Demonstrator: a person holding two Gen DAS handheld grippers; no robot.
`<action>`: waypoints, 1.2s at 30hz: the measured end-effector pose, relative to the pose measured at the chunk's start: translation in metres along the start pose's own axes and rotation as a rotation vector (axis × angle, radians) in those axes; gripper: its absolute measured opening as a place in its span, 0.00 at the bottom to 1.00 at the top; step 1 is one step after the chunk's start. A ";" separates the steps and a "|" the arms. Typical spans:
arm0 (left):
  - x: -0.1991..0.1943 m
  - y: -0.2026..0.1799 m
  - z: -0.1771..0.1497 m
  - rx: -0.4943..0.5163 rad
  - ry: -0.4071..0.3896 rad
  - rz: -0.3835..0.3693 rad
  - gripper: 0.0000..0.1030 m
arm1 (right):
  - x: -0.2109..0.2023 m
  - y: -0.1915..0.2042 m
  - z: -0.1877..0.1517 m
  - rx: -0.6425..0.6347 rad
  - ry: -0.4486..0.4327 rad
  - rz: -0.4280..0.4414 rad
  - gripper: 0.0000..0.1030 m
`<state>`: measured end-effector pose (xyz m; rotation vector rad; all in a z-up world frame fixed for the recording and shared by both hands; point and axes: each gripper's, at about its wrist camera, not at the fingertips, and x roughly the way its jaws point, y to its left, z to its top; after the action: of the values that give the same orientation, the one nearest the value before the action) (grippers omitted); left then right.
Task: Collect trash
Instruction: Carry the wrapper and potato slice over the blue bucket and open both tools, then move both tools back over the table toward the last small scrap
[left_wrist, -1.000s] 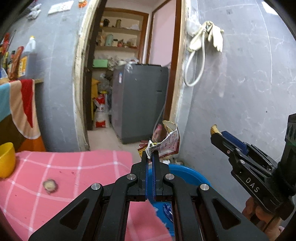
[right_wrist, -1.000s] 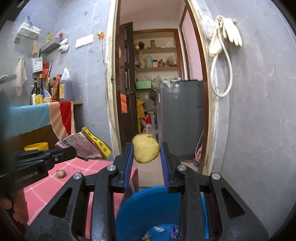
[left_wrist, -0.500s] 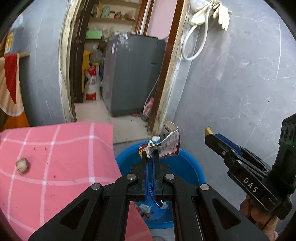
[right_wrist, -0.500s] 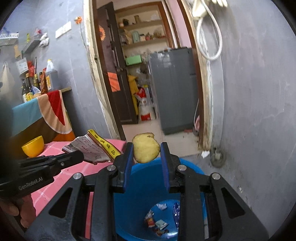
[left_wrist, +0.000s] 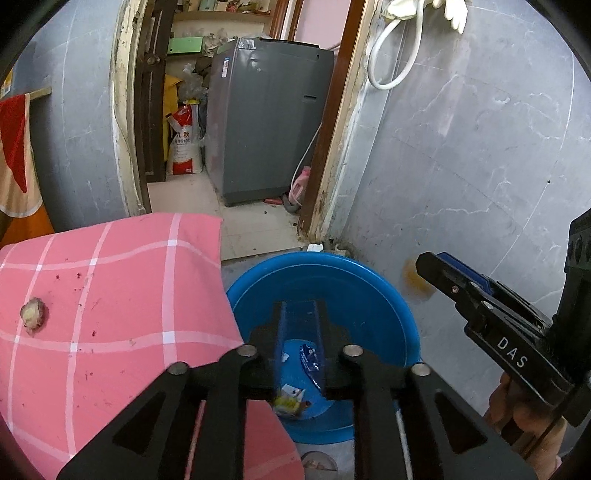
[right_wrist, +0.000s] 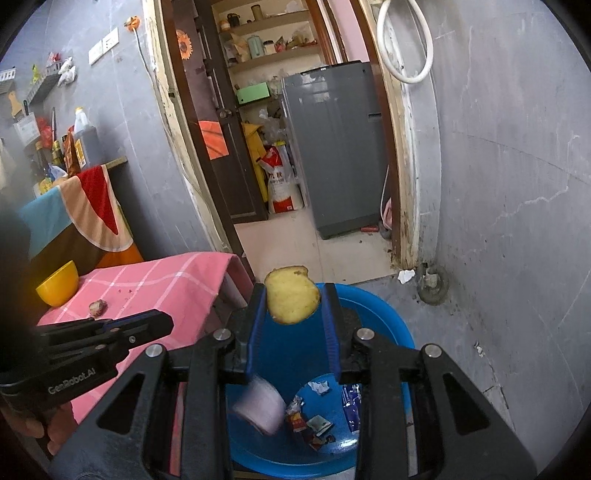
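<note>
Grey walls and an open doorway are filling the upper frame, with a grey washing machine (left_wrist: 269, 118) standing beyond the threshold. Compared with half a second earlier, the left gripper (left_wrist: 298, 321) at lower centre is no longer clamping the printed wrapper: its jaws have just been opening to a narrow gap with nothing between them, and a blurred pale shape (right_wrist: 260, 406), seemingly the released wrapper, is dropping into the blue basin (right_wrist: 391, 332), where earlier scraps (right_wrist: 314, 424) are lying. The right gripper (right_wrist: 293, 301) is still pinching the yellow peel piece (right_wrist: 291, 299) above the basin rim. One scrap (left_wrist: 32, 316) is remaining on the pink checked cloth (left_wrist: 110, 295) at left
</note>
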<state>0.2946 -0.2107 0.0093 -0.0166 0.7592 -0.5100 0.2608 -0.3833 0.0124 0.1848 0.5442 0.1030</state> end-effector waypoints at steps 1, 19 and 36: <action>-0.001 0.001 -0.001 -0.002 -0.005 0.001 0.22 | 0.000 0.000 0.000 0.002 0.000 -0.001 0.38; -0.060 0.048 0.001 -0.125 -0.197 0.103 0.89 | -0.014 0.016 0.009 -0.001 -0.109 -0.018 0.94; -0.131 0.087 -0.010 -0.113 -0.428 0.275 0.97 | -0.050 0.068 0.019 -0.059 -0.391 0.016 1.00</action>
<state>0.2461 -0.0740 0.0702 -0.1213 0.3608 -0.1893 0.2248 -0.3269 0.0670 0.1469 0.1498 0.0950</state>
